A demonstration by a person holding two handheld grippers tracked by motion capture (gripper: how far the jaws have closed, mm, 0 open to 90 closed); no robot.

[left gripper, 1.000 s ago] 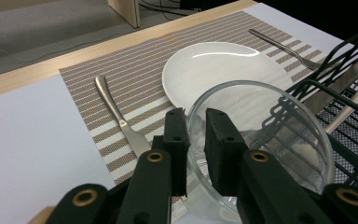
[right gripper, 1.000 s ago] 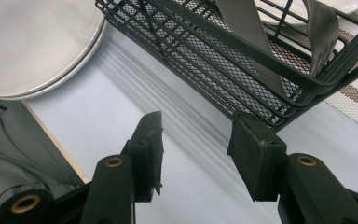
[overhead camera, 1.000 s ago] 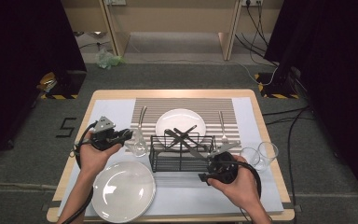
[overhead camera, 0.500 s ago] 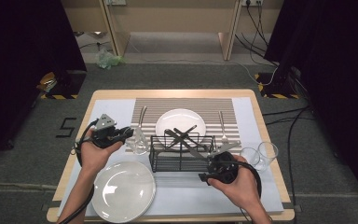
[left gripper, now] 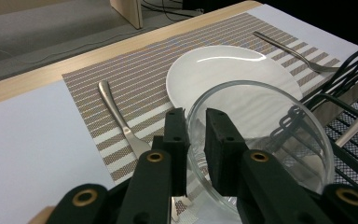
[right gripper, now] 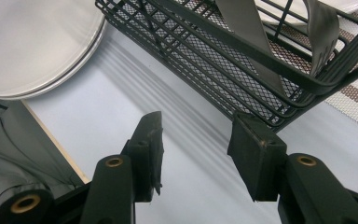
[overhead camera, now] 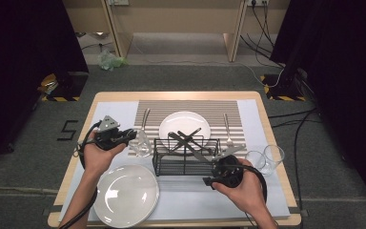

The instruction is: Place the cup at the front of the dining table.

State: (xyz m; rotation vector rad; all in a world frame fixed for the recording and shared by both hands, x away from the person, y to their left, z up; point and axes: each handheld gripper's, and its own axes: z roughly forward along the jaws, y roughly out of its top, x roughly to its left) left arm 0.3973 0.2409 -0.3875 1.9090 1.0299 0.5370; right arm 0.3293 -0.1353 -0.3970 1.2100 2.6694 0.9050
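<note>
Hard to make out from the high view: clear glass bowl (overhead camera: 141,141), nearly lost against the striped placemat (overhead camera: 188,108). Plainer in the left gripper view: round, thin-walled, transparent bowl (left gripper: 261,140), its near rim pinched between the jaws of the left gripper (left gripper: 196,140), one pad inside the wall, one outside. Sits at the left of the black wire rack (overhead camera: 186,157), just beside it. Rack cut off at the frame edge in both gripper views; mesh floor, thin bars. Inside it two steel knives (overhead camera: 187,142), crossed. Right gripper (right gripper: 196,154) with jaws spread apart over bare pale mat, nothing between the pads, near the rack's corner. Two white glossy plates: one (overhead camera: 185,125) behind the rack, one (overhead camera: 126,194) in front. Two forks (overhead camera: 144,120) on the placemat. Two clear tumblers (overhead camera: 265,160) at the right.
</note>
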